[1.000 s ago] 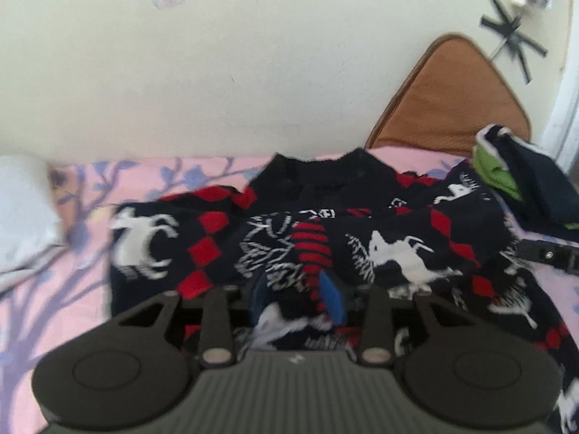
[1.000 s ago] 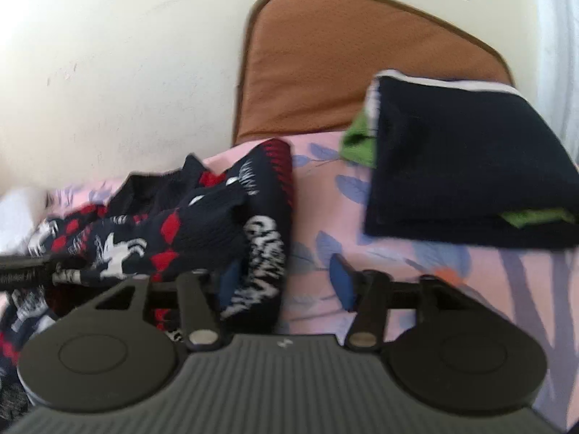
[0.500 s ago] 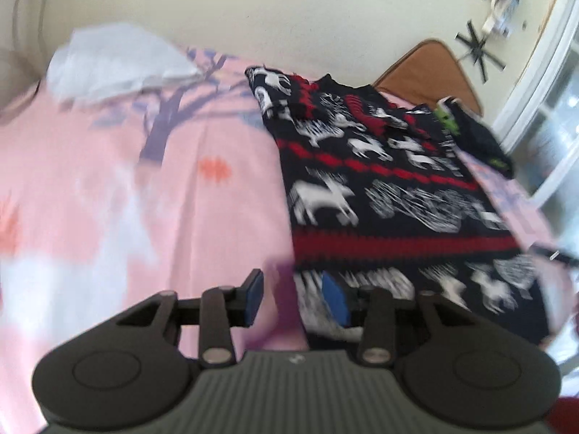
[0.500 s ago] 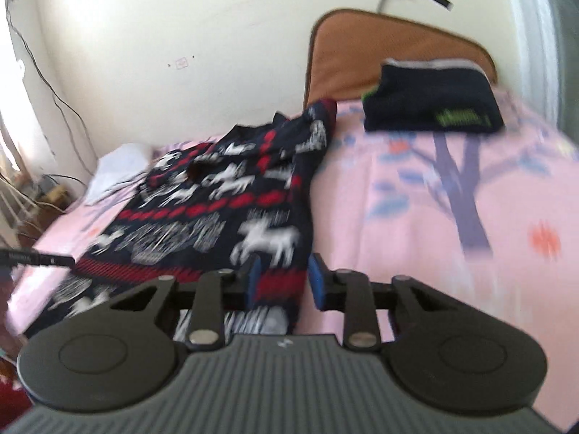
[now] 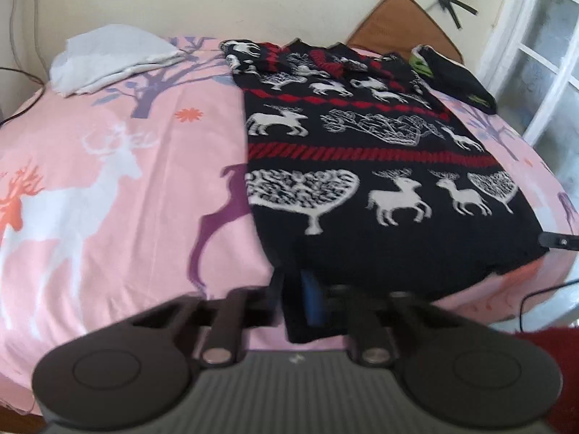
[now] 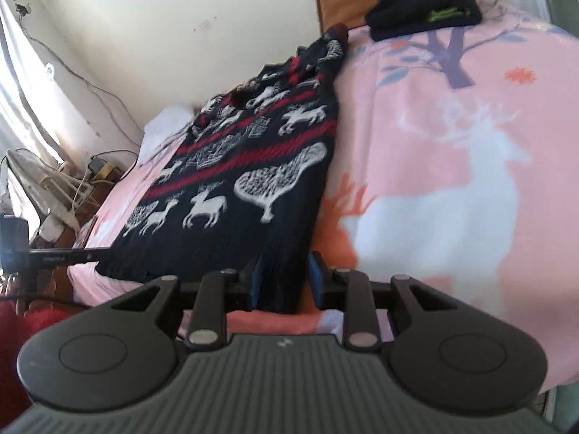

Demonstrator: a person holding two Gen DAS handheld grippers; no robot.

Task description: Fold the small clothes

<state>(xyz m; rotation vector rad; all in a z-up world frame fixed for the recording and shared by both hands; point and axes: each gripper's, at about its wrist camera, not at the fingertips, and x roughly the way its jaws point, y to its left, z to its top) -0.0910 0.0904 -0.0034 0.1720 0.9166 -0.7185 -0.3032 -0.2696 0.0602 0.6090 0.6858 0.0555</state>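
A black sweater (image 5: 362,152) with white reindeer and red bands lies spread flat on the pink bed (image 5: 108,181); it also shows in the right wrist view (image 6: 246,181). My left gripper (image 5: 295,300) is shut on the sweater's near left hem corner. My right gripper (image 6: 284,285) is closed on the near right hem corner, with cloth between its blue pads (image 6: 315,278). The sleeves lie bunched near the collar at the far end.
A folded dark garment (image 5: 456,79) with green trim lies at the far right by a brown cushion (image 5: 394,14); it also shows in the right wrist view (image 6: 423,14). A white folded cloth (image 5: 108,54) lies far left. A fan (image 6: 32,181) and cables stand beside the bed.
Both grippers pulled back from the bunched collar end to the near hem and closed on its corners. The sweater went from crumpled to spread out flat.
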